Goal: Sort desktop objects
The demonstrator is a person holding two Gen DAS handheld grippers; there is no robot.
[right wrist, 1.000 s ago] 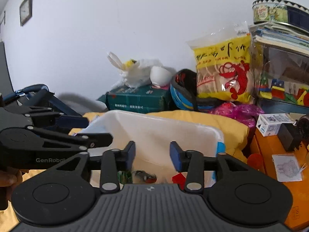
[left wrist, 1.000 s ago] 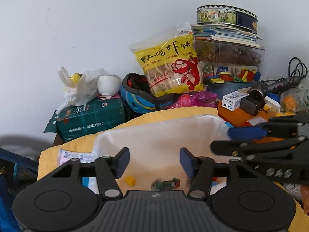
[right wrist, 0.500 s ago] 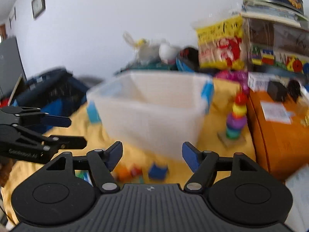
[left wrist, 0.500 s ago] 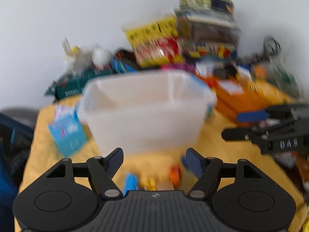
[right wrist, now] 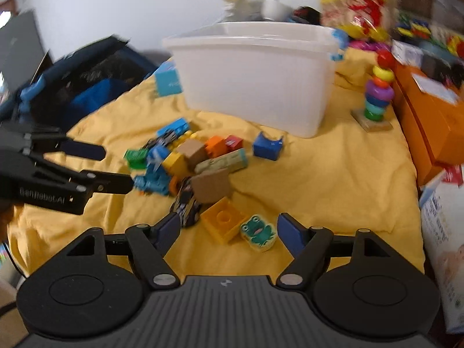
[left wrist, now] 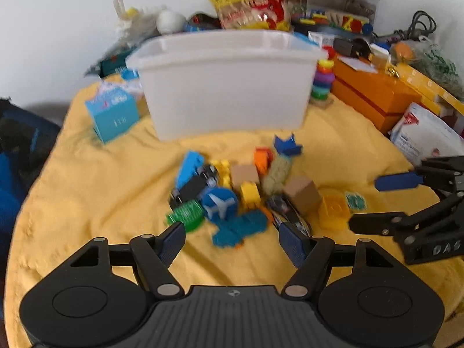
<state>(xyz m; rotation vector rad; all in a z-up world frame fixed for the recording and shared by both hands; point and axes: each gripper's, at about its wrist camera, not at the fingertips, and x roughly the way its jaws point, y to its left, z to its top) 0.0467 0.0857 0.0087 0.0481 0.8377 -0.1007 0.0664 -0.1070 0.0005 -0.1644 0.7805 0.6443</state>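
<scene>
A: Yellow cloth (left wrist: 95, 191) fills the left wrist view, with a white wall across the top. What's on it?

B: White plastic bin (left wrist: 226, 87) at upper centre, and a heap of toys (left wrist: 240, 191) at mid-frame, lying apart from the bin on the cloth below it. I can pick out a blue airplane disc (left wrist: 219, 203), a green round piece (left wrist: 185, 216) and two cardboard cubes, though it's all blurred.

A: And the left gripper (left wrist: 232, 239)?

B: At the bottom edge, jaws spread wide with nothing between them. The right gripper (left wrist: 377, 200) pokes in at the right edge, fingers parted.

A: Over to the right wrist view.

B: Bin (right wrist: 255, 75) at upper centre, toy pile (right wrist: 188, 162) left of centre. A ring stacker (right wrist: 377, 92) stands upright to the right of the bin, beside an orange box (right wrist: 429, 121).

A: Anything close to the right gripper (right wrist: 229, 230)?

B: A yellow brick (right wrist: 223, 221) and a frog tile (right wrist: 258, 232) lie touching each other at lower centre, in line with its wide, empty gap. The left gripper (right wrist: 116, 168) reaches in from the left edge, also spread apart.
</scene>
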